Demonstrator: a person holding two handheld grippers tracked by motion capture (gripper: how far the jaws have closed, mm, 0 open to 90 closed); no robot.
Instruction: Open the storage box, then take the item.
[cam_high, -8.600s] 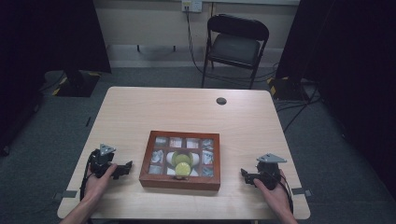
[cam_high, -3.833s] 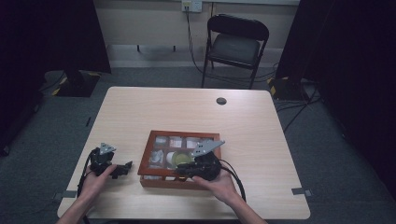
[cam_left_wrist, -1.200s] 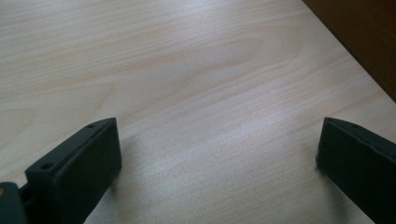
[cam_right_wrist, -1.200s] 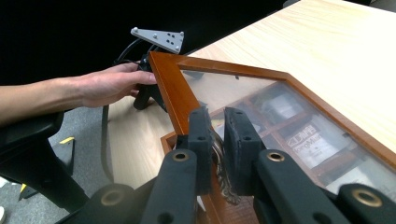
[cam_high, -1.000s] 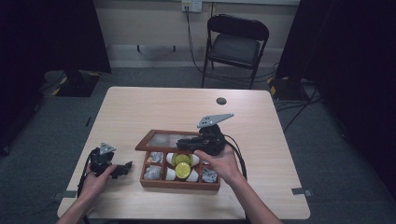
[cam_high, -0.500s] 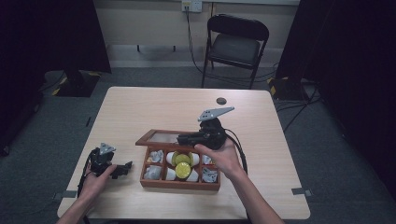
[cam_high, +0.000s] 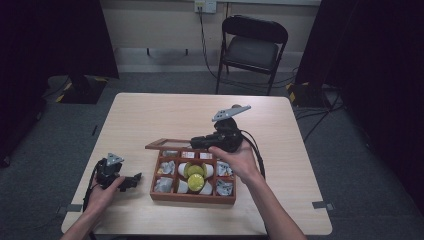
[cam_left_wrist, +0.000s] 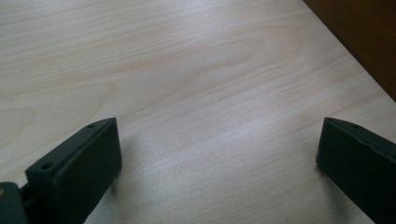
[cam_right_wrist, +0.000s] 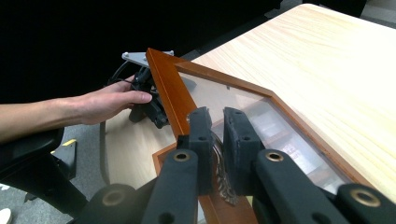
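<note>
Tilting up — lid (cam_high: 172, 145) long axis left-right, pinched by right gripper (cam_right_wrist: 215, 122).

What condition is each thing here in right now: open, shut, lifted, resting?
Box lid: raised part way, glass pane in a wooden frame.
Wooden box: open, compartments filled.
Right gripper: shut on the box lid's tab.
Left gripper: open, resting on the table.
Folding chair: unfolded, unoccupied.

A black folding chair (cam_high: 254, 46) stands behind the wooden table (cam_high: 165, 112), cables (cam_high: 202, 35) hanging from a wall socket (cam_high: 205, 6)
</note>
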